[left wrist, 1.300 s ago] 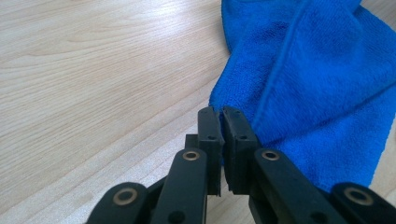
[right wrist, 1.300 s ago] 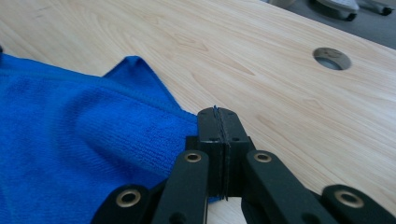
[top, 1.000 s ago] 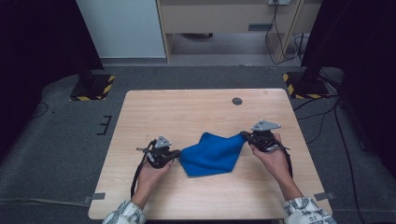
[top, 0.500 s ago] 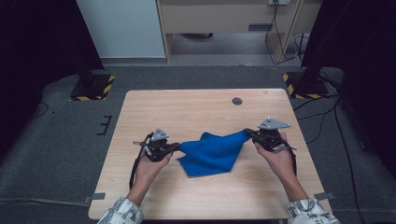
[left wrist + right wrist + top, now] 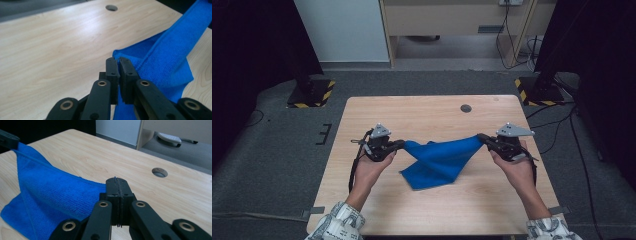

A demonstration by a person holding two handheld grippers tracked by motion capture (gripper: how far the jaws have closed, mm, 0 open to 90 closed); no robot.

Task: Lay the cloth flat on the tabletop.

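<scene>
A blue cloth hangs stretched between my two grippers above the middle of the wooden table, its lower part sagging onto the tabletop. My left gripper is shut on the cloth's left corner; in the left gripper view the jaws pinch the blue cloth. My right gripper is shut on the right corner; in the right gripper view the closed jaws hold the edge of the cloth, which runs off to the left.
A round cable hole sits near the table's far right. Grey carpet surrounds the table, with black stands on striped bases at both far corners and a white cabinet behind.
Both grippers have moved apart and slightly away from me, pulling the blue cloth from a slack bunch into a taut span between them.
</scene>
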